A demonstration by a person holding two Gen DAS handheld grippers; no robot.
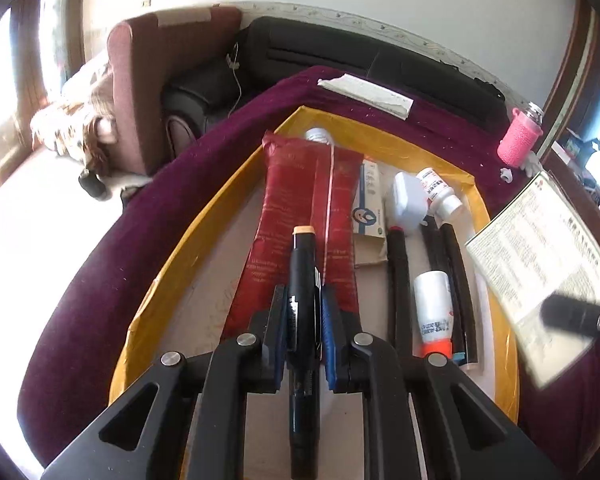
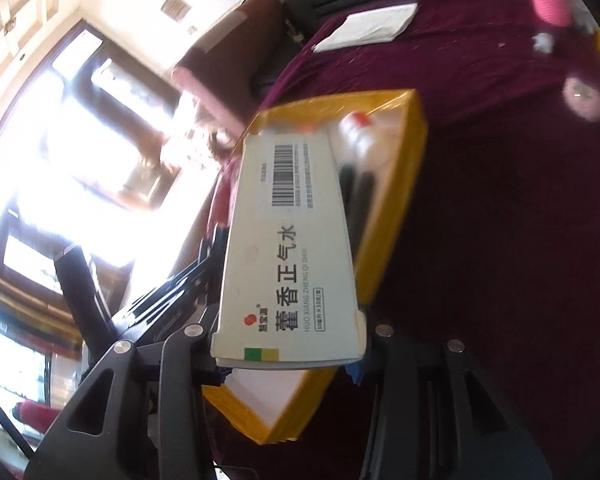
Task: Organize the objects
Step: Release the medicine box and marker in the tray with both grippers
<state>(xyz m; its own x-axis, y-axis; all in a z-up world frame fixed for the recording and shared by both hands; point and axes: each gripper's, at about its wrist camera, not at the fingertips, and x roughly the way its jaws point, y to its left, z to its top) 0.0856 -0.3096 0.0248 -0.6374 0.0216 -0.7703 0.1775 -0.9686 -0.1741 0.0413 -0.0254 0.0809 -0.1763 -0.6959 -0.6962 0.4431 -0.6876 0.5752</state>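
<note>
Left gripper [image 1: 304, 312]: my jaws are clenched on a slim black pen [image 1: 305, 276], tan cap at the far end.
Pen axis: runs straight along my fingers, cap pointing away from me; its barrel passes back between the pads and out the near side.
Pen position: held above the yellow-rimmed tray [image 1: 204, 200], directly over the long red pouch [image 1: 300, 216] that lies lengthwise in the tray's left half.
Key relation, left: the bare tray floor shows to the left of the pouch and near my fingers. I judge the pen would settle best parallel to the pouch, since it already lines up with it.
Right gripper [image 2: 288, 364]: my jaws are grasping the near end of a white medicine box [image 2: 288, 248], barcode toward its far end.
Box axis: long side points away from me, over the tray [image 2: 412, 152] edge.
Key relation, right: the box hangs over the tray's near right corner; in the left view it shows at the right edge, beside the black tubes [image 1: 456, 280] and the white bottle with an orange cap [image 1: 432, 312].
Nearer hand: the left sits over the tray's middle; the right is only at its rim.
Risk: I judge the right half crowded, so the box may need laying flat on top.
</note>
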